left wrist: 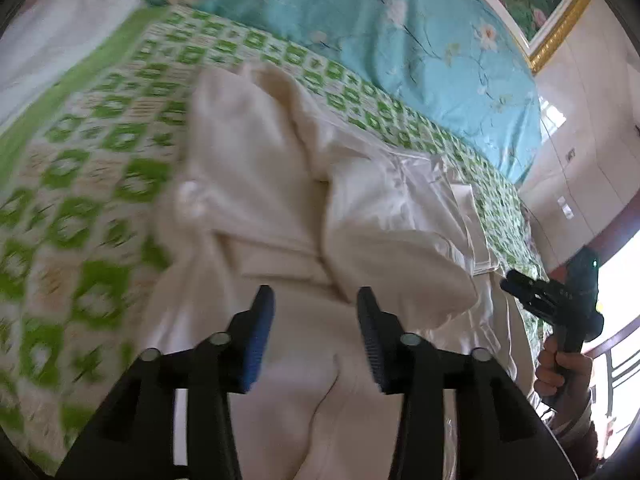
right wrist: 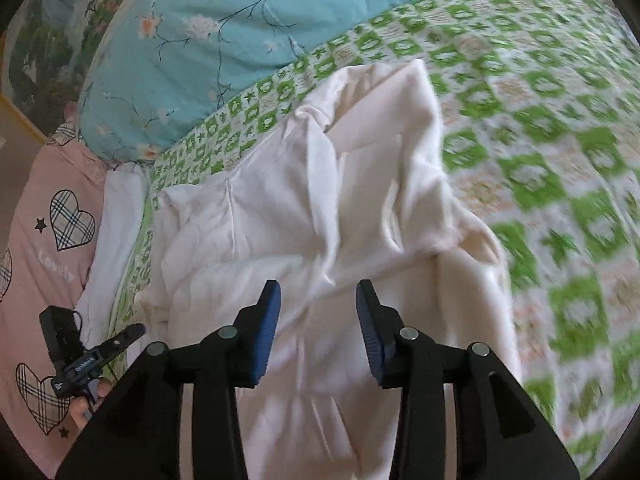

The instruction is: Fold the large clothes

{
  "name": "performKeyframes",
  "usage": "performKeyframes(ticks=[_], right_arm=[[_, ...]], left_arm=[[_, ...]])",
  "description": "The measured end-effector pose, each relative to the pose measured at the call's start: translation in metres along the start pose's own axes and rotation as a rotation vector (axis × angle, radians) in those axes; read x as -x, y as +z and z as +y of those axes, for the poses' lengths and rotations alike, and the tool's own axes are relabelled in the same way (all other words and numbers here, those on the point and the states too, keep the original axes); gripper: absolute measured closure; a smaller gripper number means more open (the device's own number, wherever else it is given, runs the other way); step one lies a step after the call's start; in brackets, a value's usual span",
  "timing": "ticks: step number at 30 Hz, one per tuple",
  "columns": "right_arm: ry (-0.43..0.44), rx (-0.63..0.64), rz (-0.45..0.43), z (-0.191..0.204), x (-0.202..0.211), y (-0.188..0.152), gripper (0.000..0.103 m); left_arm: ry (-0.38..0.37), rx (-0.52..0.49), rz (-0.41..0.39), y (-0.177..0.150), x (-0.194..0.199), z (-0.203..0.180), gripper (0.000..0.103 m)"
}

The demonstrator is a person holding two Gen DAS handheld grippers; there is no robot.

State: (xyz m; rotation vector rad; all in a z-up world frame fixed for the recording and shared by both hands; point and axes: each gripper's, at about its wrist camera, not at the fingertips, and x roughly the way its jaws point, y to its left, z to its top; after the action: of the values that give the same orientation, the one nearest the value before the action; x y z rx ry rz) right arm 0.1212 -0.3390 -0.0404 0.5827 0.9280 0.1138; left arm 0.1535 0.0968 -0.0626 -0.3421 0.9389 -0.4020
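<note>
A large cream-white garment (left wrist: 280,184) lies partly folded and rumpled on a bed with a green-and-white patterned sheet (left wrist: 80,184). My left gripper (left wrist: 316,312) hovers over the garment's near part, jaws apart, with nothing between the blue pads (left wrist: 260,340). In the right wrist view the same garment (right wrist: 320,200) fills the middle, and my right gripper (right wrist: 318,312) stands above it, jaws apart and empty. The right gripper (left wrist: 520,284) also shows at the far right of the left wrist view, held by a hand (left wrist: 560,372). The left gripper (right wrist: 132,332) appears at the lower left of the right wrist view.
A light blue flowered quilt (left wrist: 400,32) lies along the far side of the bed. A white pillow (left wrist: 60,28) sits at the upper left. A pink pillow with plaid hearts (right wrist: 48,240) lies at the bed's left end. A gold-framed picture (left wrist: 560,20) hangs on the wall.
</note>
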Motion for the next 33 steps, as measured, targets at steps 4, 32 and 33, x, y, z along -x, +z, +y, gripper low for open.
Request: performKeyframes(ticks=[4, 32, 33], right_arm=[[-0.013, -0.030, -0.023, -0.016, 0.022, -0.021, 0.053], [0.263, -0.015, 0.209, -0.093, 0.093, -0.141, 0.071], [0.272, -0.019, 0.212, -0.094, 0.093, -0.141, 0.071]], left_arm=[[0.058, 0.042, -0.040, -0.016, 0.031, 0.023, 0.036], [-0.120, 0.064, 0.175, -0.133, 0.083, 0.077, 0.049], [-0.112, 0.036, 0.183, -0.135, 0.083, 0.073, 0.048]])
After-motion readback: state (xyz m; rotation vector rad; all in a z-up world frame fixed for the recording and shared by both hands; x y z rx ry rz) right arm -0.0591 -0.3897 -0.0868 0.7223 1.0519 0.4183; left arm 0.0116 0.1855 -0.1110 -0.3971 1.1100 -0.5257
